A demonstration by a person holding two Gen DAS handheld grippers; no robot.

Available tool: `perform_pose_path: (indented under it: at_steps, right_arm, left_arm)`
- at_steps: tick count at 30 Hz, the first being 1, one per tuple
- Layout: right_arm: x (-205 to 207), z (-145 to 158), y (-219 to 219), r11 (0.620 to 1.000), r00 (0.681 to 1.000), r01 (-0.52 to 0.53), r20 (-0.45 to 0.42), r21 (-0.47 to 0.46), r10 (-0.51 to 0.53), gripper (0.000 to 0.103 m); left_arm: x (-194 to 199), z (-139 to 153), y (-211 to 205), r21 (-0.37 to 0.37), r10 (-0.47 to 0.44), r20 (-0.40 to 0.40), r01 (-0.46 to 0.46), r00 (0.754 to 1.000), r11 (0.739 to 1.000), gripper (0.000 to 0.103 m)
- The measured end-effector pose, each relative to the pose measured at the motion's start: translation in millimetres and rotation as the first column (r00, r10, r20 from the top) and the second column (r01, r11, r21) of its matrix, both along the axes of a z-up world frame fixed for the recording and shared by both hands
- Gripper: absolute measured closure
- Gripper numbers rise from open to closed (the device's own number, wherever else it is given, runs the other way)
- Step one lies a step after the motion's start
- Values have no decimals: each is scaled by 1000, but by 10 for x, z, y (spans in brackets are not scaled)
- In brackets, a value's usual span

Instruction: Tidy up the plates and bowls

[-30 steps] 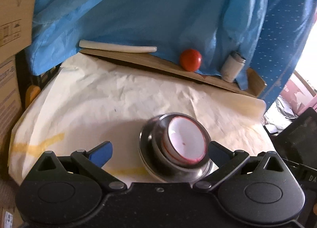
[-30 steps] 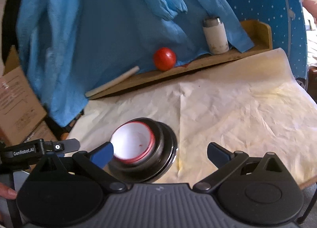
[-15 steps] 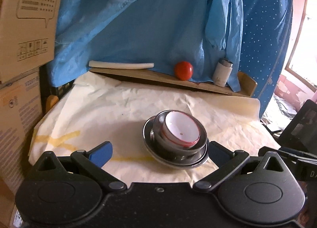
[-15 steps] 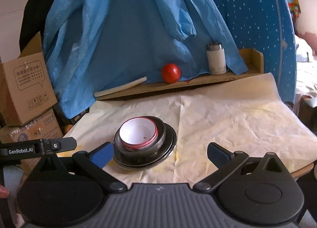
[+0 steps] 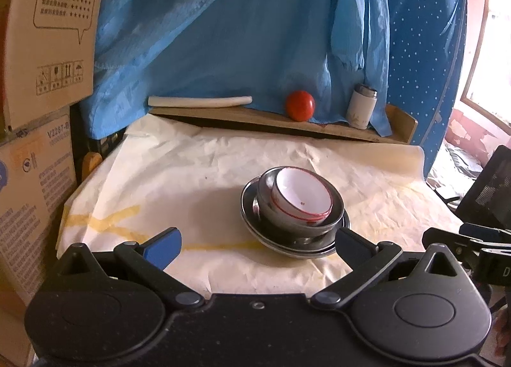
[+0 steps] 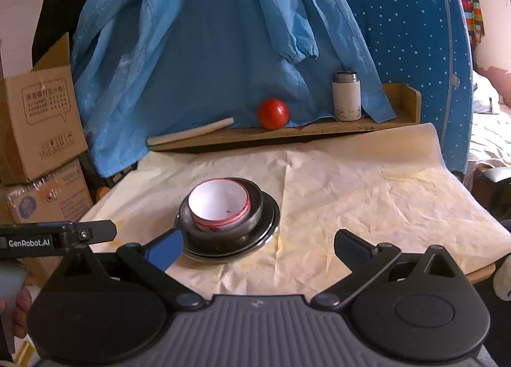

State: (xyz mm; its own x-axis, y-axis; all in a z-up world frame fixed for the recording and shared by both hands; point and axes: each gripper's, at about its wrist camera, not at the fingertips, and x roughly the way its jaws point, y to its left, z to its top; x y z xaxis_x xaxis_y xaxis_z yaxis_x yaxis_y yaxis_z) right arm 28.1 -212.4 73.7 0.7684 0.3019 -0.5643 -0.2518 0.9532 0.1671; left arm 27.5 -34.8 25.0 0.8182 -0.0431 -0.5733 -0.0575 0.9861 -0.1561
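both our tongs, left gripper (image 5: pixel 257 241) and right gripper (image 6: pixel 258 242), released, empty; white bowl (image 6: pixel 218 205) sits tilted in metal bowl (image 6: pixel 252 220); bump could tip stack.

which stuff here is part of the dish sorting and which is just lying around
Part of the job: white bowl, steel bowl, steel plates.

Just lying about: tomato, flask, white stick, cardboard boxes, blue cloth.

Glossy metal bowl (image 5: pixel 301 218), creased paper (image 5: pixel 191 175)
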Motion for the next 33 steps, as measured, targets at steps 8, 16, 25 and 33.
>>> perform_pose_path:
  at_steps: [8, 16, 25, 33]
  right_arm:
    - [-35, -38, 64, 1000, 1000, 22, -17, 2, -22, 0]
    - [-26, -83, 124, 999, 999, 46, -28, -10, -46, 0]
    - [-19, -119, 180, 998, 997, 53, -51, -37, -55, 0]
    - [-21, -142, 196, 997, 996, 53, -62, -47, -56, 0]
  left_arm:
    - [46, -110, 86, 5, -39, -29, 39, 999, 999, 1]
    - [90, -168, 153, 20, -60, -41, 61, 997, 998, 1]
    - [70, -197, 212, 12, -59, -52, 60, 997, 998, 1]
    - [58, -202, 238, 11, -51, -58, 51, 997, 999, 1]
